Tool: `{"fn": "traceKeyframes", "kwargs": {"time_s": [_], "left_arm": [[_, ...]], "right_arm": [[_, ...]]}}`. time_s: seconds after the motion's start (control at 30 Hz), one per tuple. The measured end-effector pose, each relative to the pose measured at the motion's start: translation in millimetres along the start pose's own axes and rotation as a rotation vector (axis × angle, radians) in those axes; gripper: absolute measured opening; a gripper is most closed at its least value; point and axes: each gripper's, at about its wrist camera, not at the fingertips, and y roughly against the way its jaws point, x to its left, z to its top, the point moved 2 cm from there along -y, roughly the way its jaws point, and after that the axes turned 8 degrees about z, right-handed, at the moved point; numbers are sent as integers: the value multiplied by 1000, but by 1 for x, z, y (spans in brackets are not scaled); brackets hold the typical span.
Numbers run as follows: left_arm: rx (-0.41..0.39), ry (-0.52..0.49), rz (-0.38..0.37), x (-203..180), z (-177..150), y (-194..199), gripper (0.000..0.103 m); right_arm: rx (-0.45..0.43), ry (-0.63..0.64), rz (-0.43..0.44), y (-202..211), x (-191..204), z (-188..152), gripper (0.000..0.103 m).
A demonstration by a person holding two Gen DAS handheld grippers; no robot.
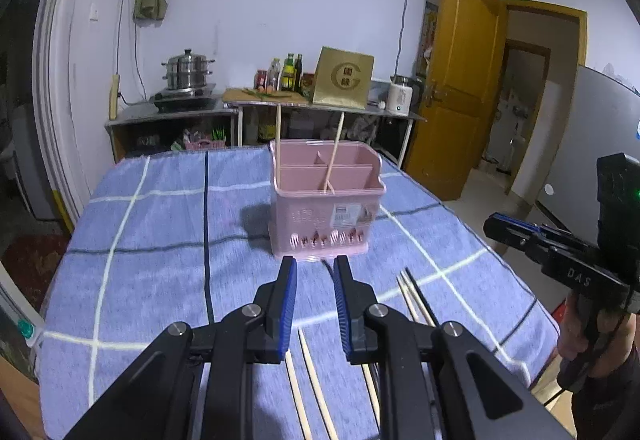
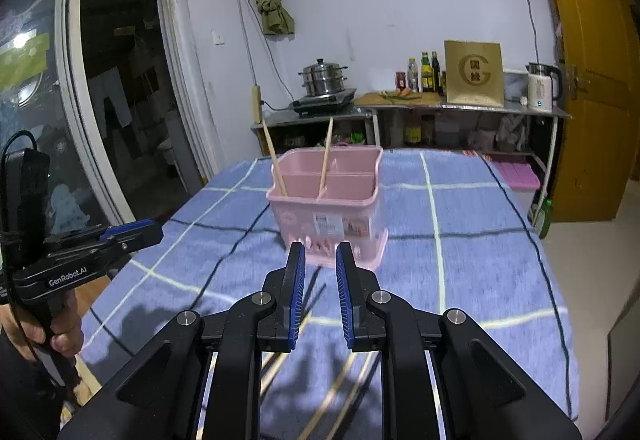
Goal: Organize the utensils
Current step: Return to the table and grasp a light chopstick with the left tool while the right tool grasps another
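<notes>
A pink utensil caddy (image 1: 326,208) (image 2: 326,204) stands on the blue checked cloth, with two wooden chopsticks (image 1: 334,152) (image 2: 325,156) leaning upright in its compartments. My left gripper (image 1: 315,268) hovers just short of the caddy's front, its jaws a little apart with nothing between them. My right gripper (image 2: 320,256) sits the same way, open and empty. More wooden chopsticks (image 1: 310,380) (image 2: 280,360) lie flat on the cloth beneath both grippers. Another group with a dark one (image 1: 416,296) lies to the right. Each gripper shows at the other view's edge (image 1: 490,226) (image 2: 158,230).
The cloth-covered table (image 1: 160,240) ends close on the left and right. Behind it a metal counter (image 1: 260,106) carries a steamer pot (image 1: 188,74), bottles, a gold box (image 1: 344,78) and a kettle. A yellow door (image 1: 460,72) stands open at the right.
</notes>
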Motion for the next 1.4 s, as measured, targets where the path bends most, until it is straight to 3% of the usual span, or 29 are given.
{"fn": "traceKeyframes", "kwargs": {"time_s": [0.4,1.0,1.4], "left_arm": [[99,8,17,5,-35,-25,18],[294,2,86,24,-63,-110,18],[341,-13,94,24,-67,-140,18]], "right_arm": [[55,-30,-25,-5,-19,-28,16],[249,-140,-113,-69,-77,-61,16],[314,-98,-101,-98,-69,-62,16]]}}
